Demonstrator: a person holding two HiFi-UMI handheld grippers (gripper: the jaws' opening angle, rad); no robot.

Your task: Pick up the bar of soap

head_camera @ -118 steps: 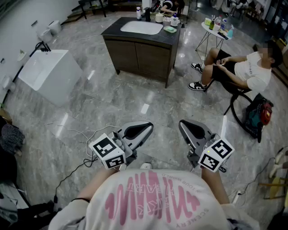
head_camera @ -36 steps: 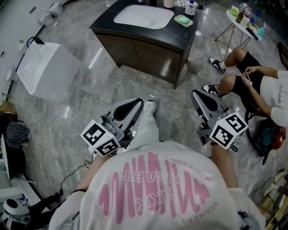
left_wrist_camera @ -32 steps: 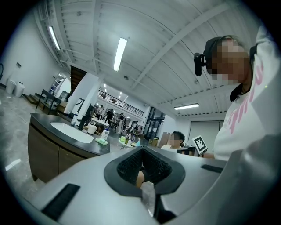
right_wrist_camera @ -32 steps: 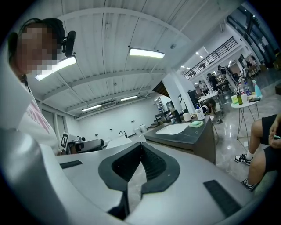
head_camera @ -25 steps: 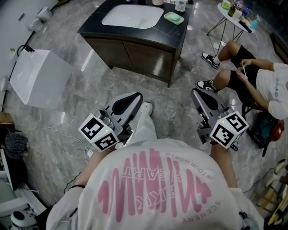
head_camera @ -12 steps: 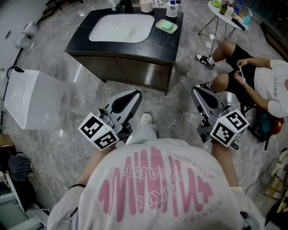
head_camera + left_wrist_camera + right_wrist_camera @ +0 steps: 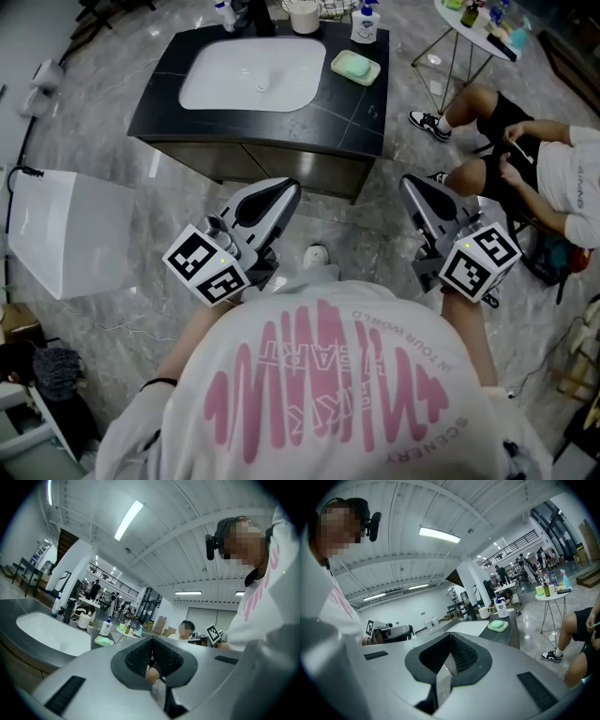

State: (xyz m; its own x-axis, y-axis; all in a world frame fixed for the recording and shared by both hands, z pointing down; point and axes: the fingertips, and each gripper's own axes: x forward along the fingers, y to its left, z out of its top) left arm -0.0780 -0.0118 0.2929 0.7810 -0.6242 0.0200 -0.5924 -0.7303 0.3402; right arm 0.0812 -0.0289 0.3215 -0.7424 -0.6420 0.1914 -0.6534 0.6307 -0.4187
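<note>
Soap (image 7: pixel 353 65): a pale green bar lying in a green dish (image 7: pixel 374 78), upper middle of the head view. The dish sits on the dark counter (image 7: pixel 352 117), just right of the white basin (image 7: pixel 251 73). A pump bottle (image 7: pixel 365 25) stands near the dish on its far side.

Tools: your left tool (image 7: pixel 281 192) and right tool (image 7: pixel 417 187) are low in the frame by the counter's near edge, well apart from the soap. Both have their jaws pressed together with nothing between them.

Risks, as judged from here:
- If you arrive at the soap with the jaws closed, you will push the bar or slide the dish toward the counter edge instead of straddling it. Open the tool you choose before you descend.
- The bar sits inside the dish rim. If a jaw lands on the rim, you will lift or tip the dish with the soap.
- Soap is probably slick, and a grip near one end could let it squirt out into the basin or onto the floor.
- A reach that goes too far may knock the pump bottle.
- A seated person (image 7: pixel 525 164) is close at the right of the frame, so keep the right tool's swing tight.
</note>
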